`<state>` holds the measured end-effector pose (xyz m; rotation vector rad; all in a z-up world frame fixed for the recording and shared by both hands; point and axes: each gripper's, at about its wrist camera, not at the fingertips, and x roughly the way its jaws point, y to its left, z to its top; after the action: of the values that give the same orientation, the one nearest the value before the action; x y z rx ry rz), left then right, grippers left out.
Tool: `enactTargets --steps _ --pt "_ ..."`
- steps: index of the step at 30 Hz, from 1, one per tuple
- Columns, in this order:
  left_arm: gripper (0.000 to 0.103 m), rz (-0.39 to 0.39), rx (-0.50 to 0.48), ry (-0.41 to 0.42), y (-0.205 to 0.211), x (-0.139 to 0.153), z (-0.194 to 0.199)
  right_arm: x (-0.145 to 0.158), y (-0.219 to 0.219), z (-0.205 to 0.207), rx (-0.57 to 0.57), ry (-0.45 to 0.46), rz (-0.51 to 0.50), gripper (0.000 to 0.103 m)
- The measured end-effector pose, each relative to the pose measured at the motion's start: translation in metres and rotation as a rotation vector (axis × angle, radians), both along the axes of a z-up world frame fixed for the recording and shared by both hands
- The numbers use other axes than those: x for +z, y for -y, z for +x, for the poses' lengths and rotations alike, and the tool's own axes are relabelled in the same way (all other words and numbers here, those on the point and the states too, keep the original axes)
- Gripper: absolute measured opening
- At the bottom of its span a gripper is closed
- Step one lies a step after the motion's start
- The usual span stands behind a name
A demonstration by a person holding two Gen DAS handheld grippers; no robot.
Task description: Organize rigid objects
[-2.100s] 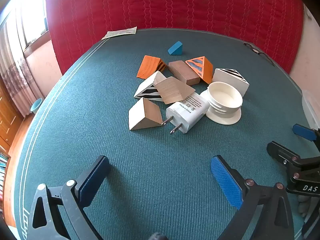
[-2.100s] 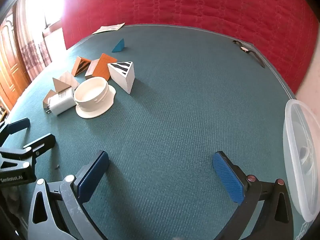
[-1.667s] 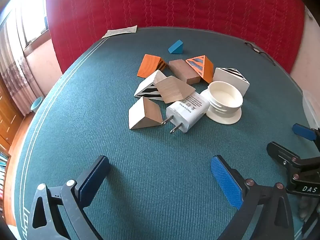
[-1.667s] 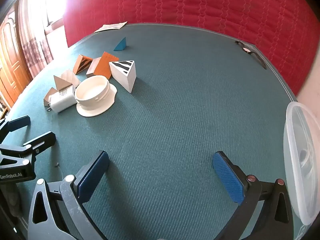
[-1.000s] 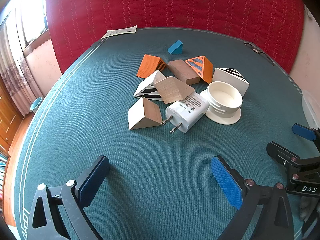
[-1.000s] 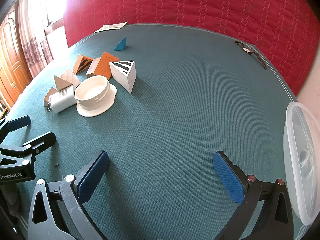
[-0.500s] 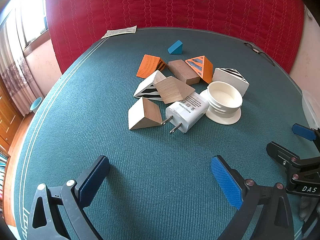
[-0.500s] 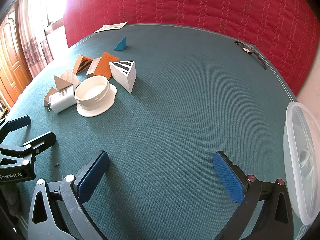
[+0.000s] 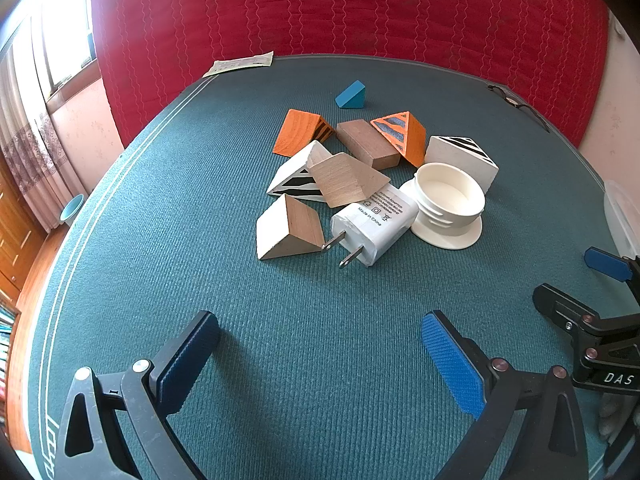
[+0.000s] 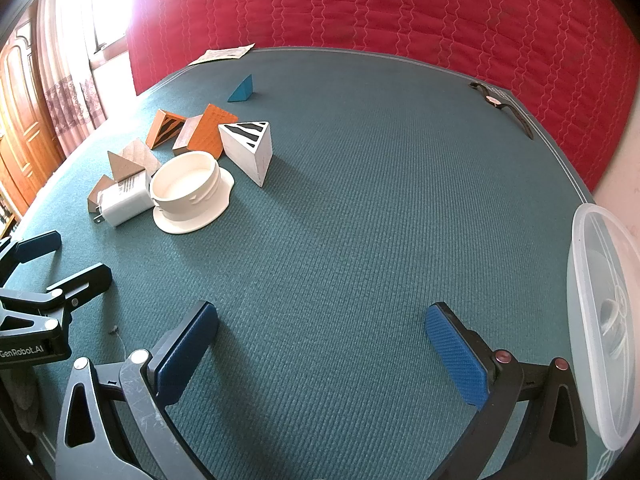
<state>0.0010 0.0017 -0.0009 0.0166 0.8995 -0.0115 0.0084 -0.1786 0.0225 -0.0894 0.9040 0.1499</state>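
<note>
Left wrist view: the left gripper [image 9: 320, 350] hangs over the teal ribbed table cover [image 9: 320, 300] with its blue-padded fingers spread wide and nothing between them. Ahead of it sits a cluster of rigid objects. Nearest is a white two-prong wall charger [image 9: 374, 226], prongs pointing toward the camera, one prong touching a pale wooden wedge with a brown face [image 9: 286, 228] on its left. A flat light-wood wedge [image 9: 346, 178] leans across the charger's far end and over a white wedge with black stripes [image 9: 294, 176]. To the charger's right stands a cream plastic threaded cap with a wide flange [image 9: 448, 204], open side up. Behind it lies a second white block with black stripes [image 9: 462, 156]. Farther back are a brown wooden block [image 9: 366, 148], an orange wedge with grey-blue stripes [image 9: 400, 136] and an orange wedge with dark stripes on one end [image 9: 298, 132]. A small blue wedge [image 9: 351, 95] sits apart, beyond the cluster. A printed paper slip [image 9: 240, 64] lies at the far table edge by the red quilted backdrop [image 9: 340, 8]. The right gripper [image 9: 576, 284] shows at the right edge (only partly in frame).

Right wrist view: the right gripper [image 10: 322, 334] is likewise spread open and empty over bare cover. The cluster lies well off to its left, the cream cap [image 10: 188, 192] nearest. A clear plastic lidded container [image 10: 604, 312] sits at the right edge, and a black strap-like item [image 10: 504, 108] lies far back.
</note>
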Motion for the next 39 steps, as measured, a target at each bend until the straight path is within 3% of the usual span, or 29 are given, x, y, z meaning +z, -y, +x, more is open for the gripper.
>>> enactTargets --steps 8,12,20,30,35,39 --pt "0.103 -0.021 -0.036 -0.007 -0.004 0.002 -0.001 -0.001 0.0 -0.001 0.0 0.001 0.005 0.103" --pt "0.103 -0.037 -0.03 -0.006 -0.013 0.005 -0.004 0.002 0.007 -0.003 -0.002 0.015 0.076 0.103" --pt "0.103 -0.037 0.03 -0.012 -0.035 0.008 -0.004 0.009 0.009 -0.005 -0.026 0.048 0.147 0.092" --pt "0.103 -0.039 0.058 -0.019 -0.053 0.008 -0.003 0.026 -0.058 0.012 0.139 0.093 0.119 0.077" --pt "0.103 -0.047 0.049 -0.011 -0.054 0.011 -0.004 0.013 -0.074 0.032 0.145 0.052 0.119 0.066" --pt "0.103 -0.059 0.048 -0.008 -0.056 0.012 -0.001 0.01 -0.081 0.039 0.147 0.046 0.109 0.066"
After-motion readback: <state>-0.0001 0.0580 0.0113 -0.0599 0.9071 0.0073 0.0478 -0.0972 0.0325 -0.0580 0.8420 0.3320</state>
